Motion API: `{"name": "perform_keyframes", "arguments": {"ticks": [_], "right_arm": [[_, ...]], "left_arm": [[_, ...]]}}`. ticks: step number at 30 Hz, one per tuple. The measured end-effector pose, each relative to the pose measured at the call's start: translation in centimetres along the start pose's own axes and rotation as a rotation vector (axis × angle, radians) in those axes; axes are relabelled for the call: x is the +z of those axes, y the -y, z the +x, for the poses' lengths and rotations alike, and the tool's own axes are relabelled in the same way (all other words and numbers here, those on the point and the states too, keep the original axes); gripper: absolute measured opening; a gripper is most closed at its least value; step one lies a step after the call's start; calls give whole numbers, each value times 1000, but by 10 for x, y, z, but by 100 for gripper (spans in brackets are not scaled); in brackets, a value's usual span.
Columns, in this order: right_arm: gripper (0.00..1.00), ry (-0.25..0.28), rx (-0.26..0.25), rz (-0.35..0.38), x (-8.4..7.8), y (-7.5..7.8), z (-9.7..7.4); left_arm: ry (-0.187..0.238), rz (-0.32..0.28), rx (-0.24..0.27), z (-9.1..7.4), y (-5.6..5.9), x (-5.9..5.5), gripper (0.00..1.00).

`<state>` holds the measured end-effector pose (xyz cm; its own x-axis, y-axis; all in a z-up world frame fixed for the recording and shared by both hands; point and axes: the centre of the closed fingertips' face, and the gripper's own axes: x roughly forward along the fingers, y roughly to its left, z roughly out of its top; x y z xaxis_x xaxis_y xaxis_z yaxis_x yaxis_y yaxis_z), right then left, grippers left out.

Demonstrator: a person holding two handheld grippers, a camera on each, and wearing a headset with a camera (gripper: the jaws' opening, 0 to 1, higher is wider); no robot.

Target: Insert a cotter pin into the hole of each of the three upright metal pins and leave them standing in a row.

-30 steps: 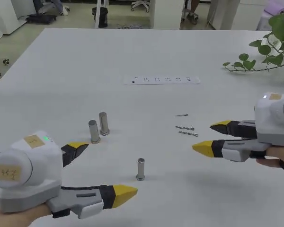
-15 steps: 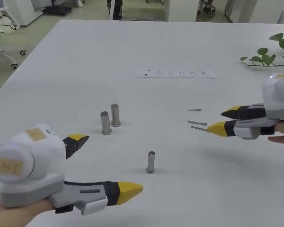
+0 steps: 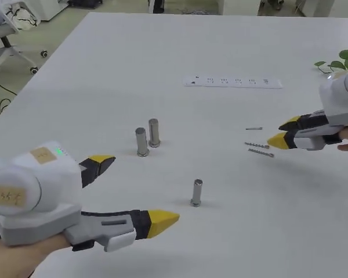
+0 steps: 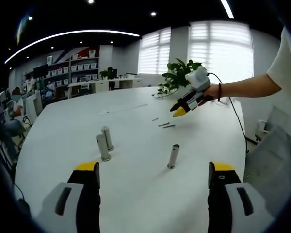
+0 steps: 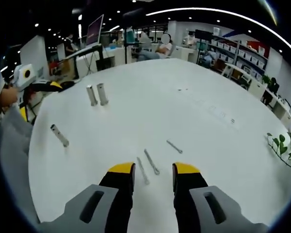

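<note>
Since no cotter pin sits in any hole yet, the step in hand reads as the first pick-up. White table carries all parts. Left gripper, lower left of the head view, jaws spread wide, empty. Right gripper, right edge, jaws a narrow gap apart, gripping nothing, tips just beside the cotter pins. Two metal pins stand upright close together at centre left; a lone metal pin stands at lower centre, well apart from them. Three cotter pins lie flat, the two nearest the tips close together. Advice: close on one only, near one end, leaving the legs free. Holes too small to make out.
</note>
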<state>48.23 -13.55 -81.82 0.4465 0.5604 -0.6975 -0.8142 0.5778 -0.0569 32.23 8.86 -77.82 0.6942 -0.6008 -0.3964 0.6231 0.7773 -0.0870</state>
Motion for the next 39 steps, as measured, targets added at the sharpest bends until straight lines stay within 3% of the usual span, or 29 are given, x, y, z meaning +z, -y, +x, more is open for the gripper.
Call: {"name": "perform_keyframes", "arguments": {"ticks": [11, 25, 39], "right_arm": [[26, -54, 23, -78, 2, 20, 27], [18, -145, 60, -260, 0, 32, 47], [14, -167, 98, -320, 3, 40, 63]], "left_arm": [[-9, -3, 12, -2, -4, -3, 89], [-43, 19, 23, -1, -5, -13, 85], [-46, 13, -16, 3, 1, -16, 83]]}}
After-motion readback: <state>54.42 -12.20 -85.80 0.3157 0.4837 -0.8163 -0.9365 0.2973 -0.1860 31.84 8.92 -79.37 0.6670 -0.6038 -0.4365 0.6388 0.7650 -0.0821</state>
